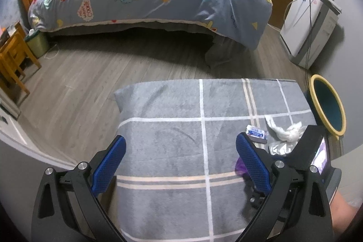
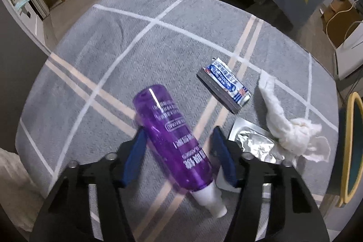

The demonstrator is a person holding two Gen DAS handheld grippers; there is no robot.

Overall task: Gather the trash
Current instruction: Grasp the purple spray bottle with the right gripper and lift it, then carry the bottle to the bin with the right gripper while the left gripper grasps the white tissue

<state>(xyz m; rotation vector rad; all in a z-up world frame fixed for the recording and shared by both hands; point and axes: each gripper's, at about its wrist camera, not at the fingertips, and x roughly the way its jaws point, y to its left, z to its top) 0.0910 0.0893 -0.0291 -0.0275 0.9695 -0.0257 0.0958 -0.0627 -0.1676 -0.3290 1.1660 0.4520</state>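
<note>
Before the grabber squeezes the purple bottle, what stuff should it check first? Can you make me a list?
1. Purple bottle between the right gripper fingers: ok.
2. Right jaws wide enough to fit it: ok.
3. Pads touching the bottle yet: cannot tell, picture is blurry.
4. Foil wrapper clear of the right finger: not ok, it lies right beside it.
5. Left gripper out of the way, open and empty: ok.
6. Bin nearby for dropping: ok, at the rug edge.
</note>
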